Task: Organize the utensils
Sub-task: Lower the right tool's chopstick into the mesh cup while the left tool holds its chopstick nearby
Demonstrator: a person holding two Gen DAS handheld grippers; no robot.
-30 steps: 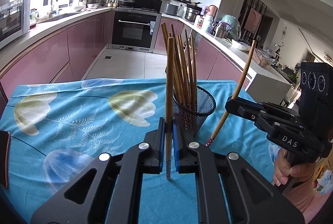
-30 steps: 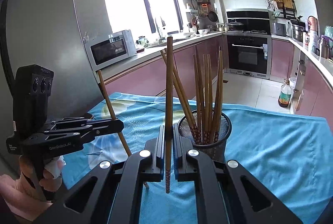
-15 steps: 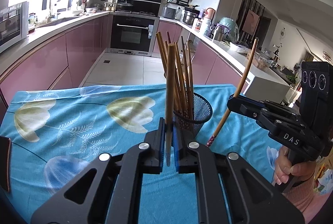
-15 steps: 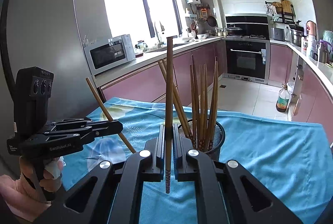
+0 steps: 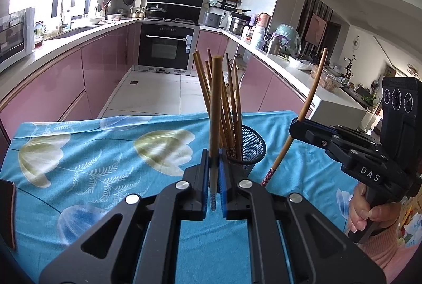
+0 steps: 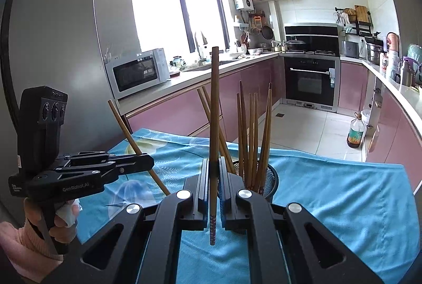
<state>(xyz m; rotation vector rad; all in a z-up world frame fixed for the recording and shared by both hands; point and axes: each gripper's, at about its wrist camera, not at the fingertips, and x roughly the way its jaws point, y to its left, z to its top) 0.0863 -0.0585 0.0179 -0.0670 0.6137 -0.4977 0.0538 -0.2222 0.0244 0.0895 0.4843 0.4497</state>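
Each wrist view looks forward and slightly down from close behind its own jaws, both sharing the mesh holder (image 5: 252, 145) (image 6: 271, 178) and oven (image 5: 166, 47) (image 6: 310, 80).

White letters "DAS" on the side of the right gripper (image 5: 296, 127). "GenRobot.AI" printed on the side of the left gripper (image 6: 147, 162). Fridge (image 6: 66, 20) stickers unreadable.

Turquoise tablecloth (image 5: 87, 157) with pale floral print; brown chopsticks (image 6: 250, 131); black mesh holder (image 5: 252, 144).
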